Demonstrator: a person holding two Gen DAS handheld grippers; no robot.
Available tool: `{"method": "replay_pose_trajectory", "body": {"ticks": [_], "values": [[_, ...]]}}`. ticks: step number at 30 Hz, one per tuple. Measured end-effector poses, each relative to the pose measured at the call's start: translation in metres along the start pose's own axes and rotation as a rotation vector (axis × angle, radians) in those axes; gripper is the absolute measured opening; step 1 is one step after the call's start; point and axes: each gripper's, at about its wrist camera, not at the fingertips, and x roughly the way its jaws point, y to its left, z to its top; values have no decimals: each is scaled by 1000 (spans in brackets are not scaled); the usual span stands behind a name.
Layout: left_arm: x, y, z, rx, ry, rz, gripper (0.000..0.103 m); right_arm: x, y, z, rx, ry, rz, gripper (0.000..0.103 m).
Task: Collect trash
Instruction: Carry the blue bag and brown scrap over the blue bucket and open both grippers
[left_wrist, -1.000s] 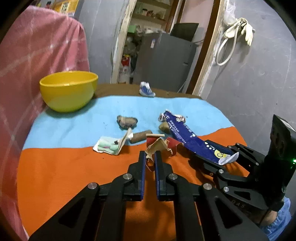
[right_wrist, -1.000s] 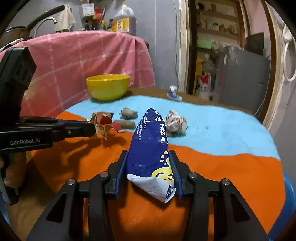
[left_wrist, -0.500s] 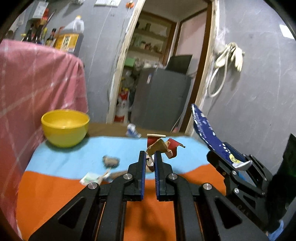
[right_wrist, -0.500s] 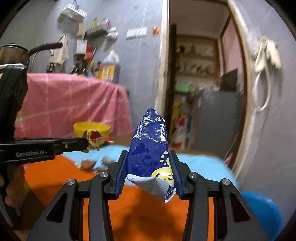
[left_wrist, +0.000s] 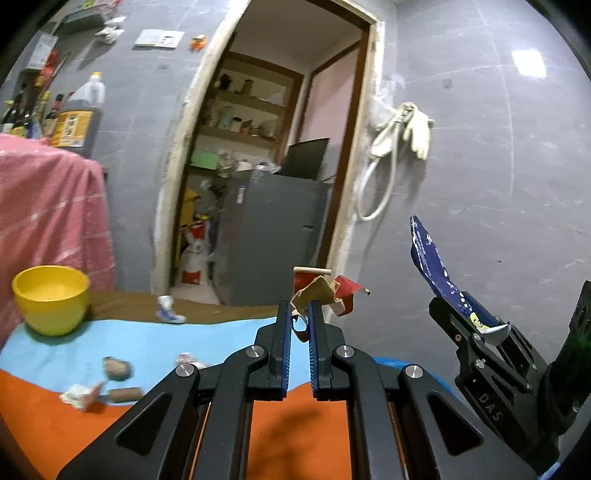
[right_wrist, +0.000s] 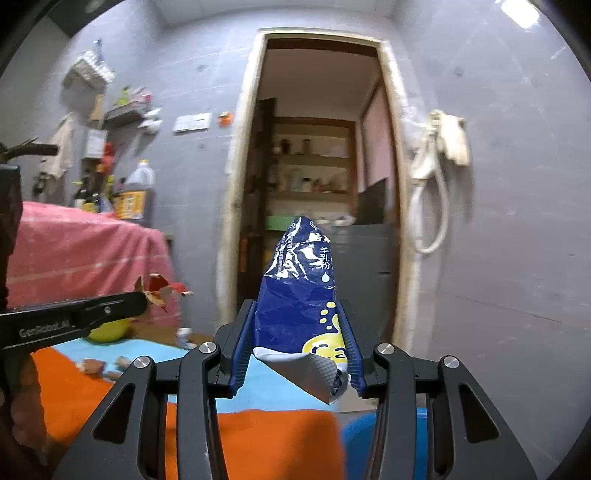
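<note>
A table under an orange-and-blue cloth (left_wrist: 155, 347) carries a yellow bowl (left_wrist: 51, 304) and scattered trash scraps (left_wrist: 116, 368).

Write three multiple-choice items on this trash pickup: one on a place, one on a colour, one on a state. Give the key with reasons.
1. Where is the yellow bowl?
A. on the light blue part of the table cloth
B. on the floor
C. in the right claw

2. What colour is the packet in the right claw?
A. green
B. dark blue
C. pink

3. How is the left claw?
A. wide open and empty
B. out of view
C. shut on a crumpled red and brown wrapper

Key: 1 A, it stands at the cloth's far corner. 2 B, blue with white print. 3 C, the wrapper sticks out between its closed tips.
</note>
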Motion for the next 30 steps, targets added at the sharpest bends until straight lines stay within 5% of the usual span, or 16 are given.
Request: {"method": "replay_pose_trajectory", "body": {"ticks": [8,13,30], "values": [[45,-49,-5,17,77,-104,6,-8,-53,-9,70,31,-146,41],[79,-73,-11,29,170,-150,6,-2,-91,-21,183,128,-210,41],[185,-104,-51,-13,529,-184,7,17,-152,-66,420,372,-281,43]]}}
